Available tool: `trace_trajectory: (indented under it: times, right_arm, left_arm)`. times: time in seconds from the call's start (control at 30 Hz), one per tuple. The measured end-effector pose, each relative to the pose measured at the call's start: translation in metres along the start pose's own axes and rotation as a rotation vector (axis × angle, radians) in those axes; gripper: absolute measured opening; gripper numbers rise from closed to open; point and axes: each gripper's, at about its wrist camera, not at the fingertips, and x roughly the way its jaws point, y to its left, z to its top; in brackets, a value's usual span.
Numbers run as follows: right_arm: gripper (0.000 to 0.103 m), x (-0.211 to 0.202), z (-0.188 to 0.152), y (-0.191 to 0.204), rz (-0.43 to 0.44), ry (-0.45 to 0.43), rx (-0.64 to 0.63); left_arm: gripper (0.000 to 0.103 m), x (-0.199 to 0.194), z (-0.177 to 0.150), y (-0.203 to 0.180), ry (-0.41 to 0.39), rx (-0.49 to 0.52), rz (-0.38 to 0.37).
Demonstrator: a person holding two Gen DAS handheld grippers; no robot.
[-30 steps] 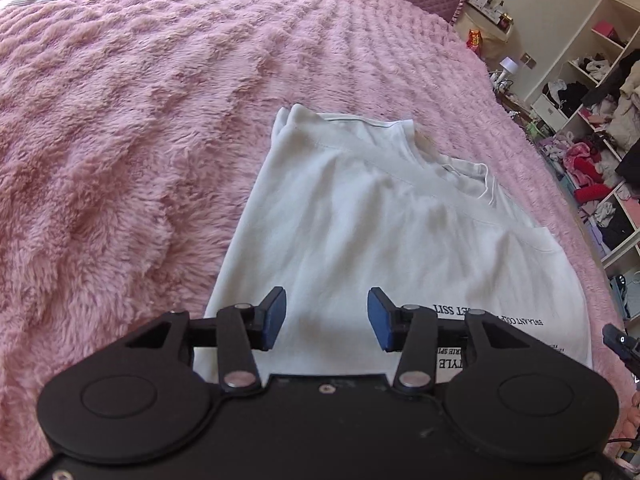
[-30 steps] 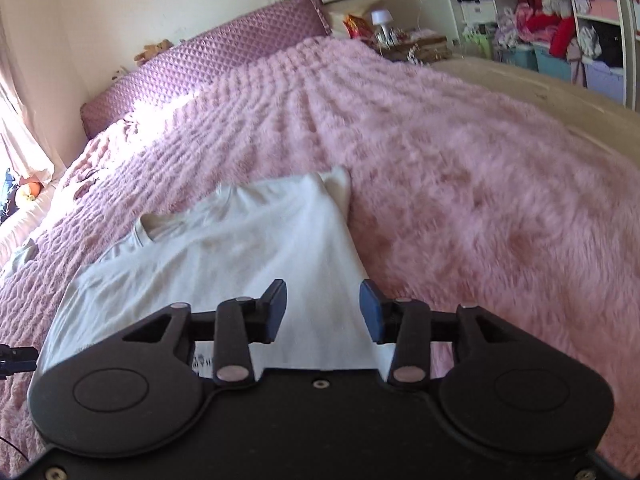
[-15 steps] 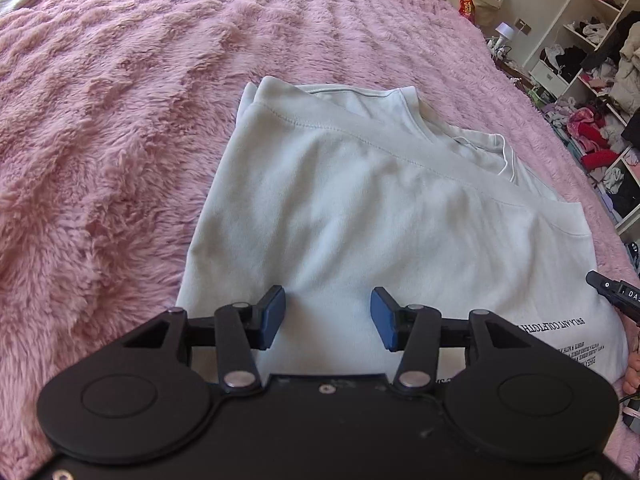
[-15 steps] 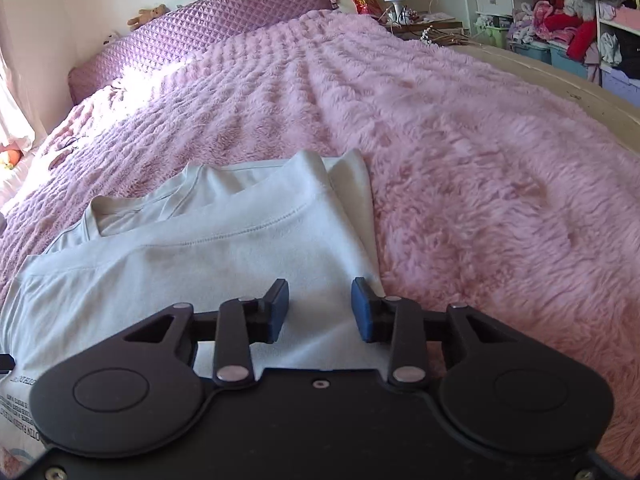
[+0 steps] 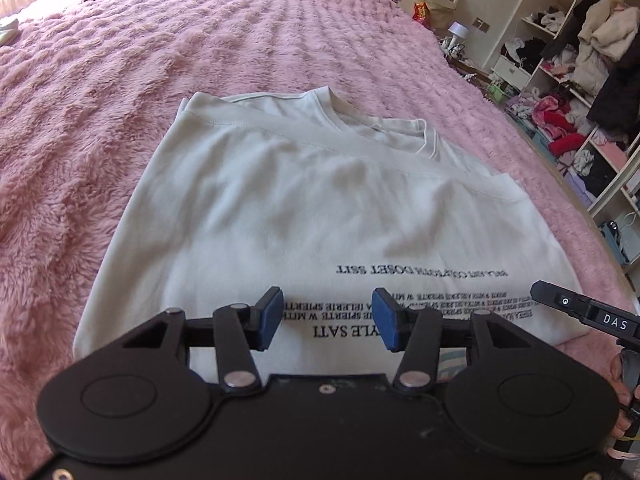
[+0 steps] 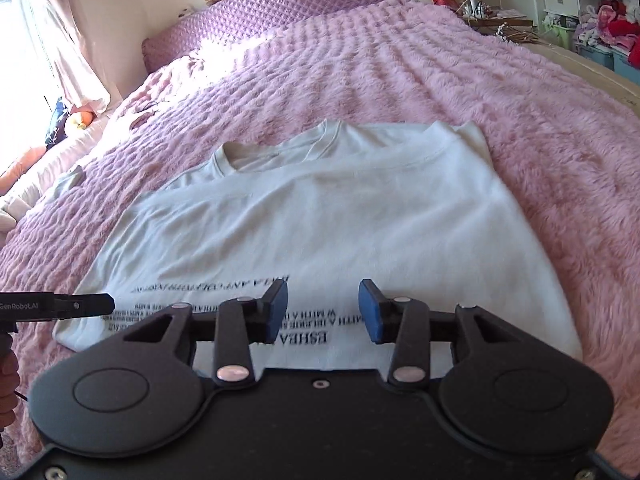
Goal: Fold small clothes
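Left wrist view: left gripper (image 5: 326, 318) hangs over the near end of a white tee (image 5: 320, 216), jaws apart w/ nothing between the blue pads (image 5: 269, 318); they have just been opening a bit further, gap now fairly wide. Tee lies flat on a pink fluffy blanket (image 5: 100, 100), folded into a long panel, collar (image 5: 400, 128) at the far end, black printed text (image 5: 420, 272) across the near end, upside down from this side. Folded-over sleeve layer runs diagonally below the collar. Right gripper (image 5: 534, 292) pokes in at the right edge, only one black finger seen there, tip over the tee's right corner; part of a hand (image 5: 618, 384) below it. Shelves (image 5: 580, 60) w/ piled clothes far right, small lamp (image 5: 458, 32) by the bed head. Right wrist view: right gripper (image 6: 323, 308) also over the tee (image 6: 340, 220) near end, above the print (image 6: 304, 338), jaws narrower than the left's but clearly apart, having just opened back up some, nothing gripped; can't tell if the pads touch cloth. Left gripper (image 6: 110, 303) enters from the left edge, finger tip over the tee's left corner. Purple quilted headboard (image 6: 272, 12) at far end, curtain (image 6: 68, 40) at the left, blanket (image 6: 520, 120) all round the tee.
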Motion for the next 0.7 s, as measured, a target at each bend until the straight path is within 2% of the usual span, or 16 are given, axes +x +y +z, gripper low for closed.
trace_trajectory:
  times: [0.07,0.1,0.23,0.33,0.47,0.57,0.67,0.7]
  right_arm:
    - [0.040,0.002,-0.013,-0.005,-0.057,0.013,0.007]
    - [0.036,0.000,-0.018,-0.011,-0.082,0.016,0.021]
    - [0.034,-0.009,-0.026,-0.038,-0.144,0.007,0.110]
    - [0.034,-0.010,-0.028,-0.046,-0.170,0.022,0.129]
    - [0.034,-0.005,-0.030,-0.039,-0.194,0.024,0.075]
    - [0.034,-0.005,-0.030,-0.034,-0.214,0.029,0.059]
    - [0.039,-0.016,-0.022,-0.004,-0.277,0.001,-0.029]
    - [0.039,-0.020,-0.020,0.009,-0.256,-0.018,-0.047]
  left_arm:
    - [0.050,0.010,-0.011,0.008,0.017,-0.007,0.033]
    - [0.050,0.013,-0.015,0.012,0.026,-0.010,0.039]
    - [0.050,0.016,-0.025,0.031,0.022,-0.044,0.019]
    - [0.050,0.014,-0.024,0.034,0.034,-0.048,0.025]
    - [0.050,0.010,-0.024,0.040,0.038,-0.056,0.026]
    - [0.050,-0.006,-0.025,0.045,0.037,-0.101,0.053]
    - [0.050,-0.033,-0.023,0.046,-0.003,-0.110,0.090]
    - [0.050,-0.041,-0.021,0.046,-0.016,-0.118,0.091]
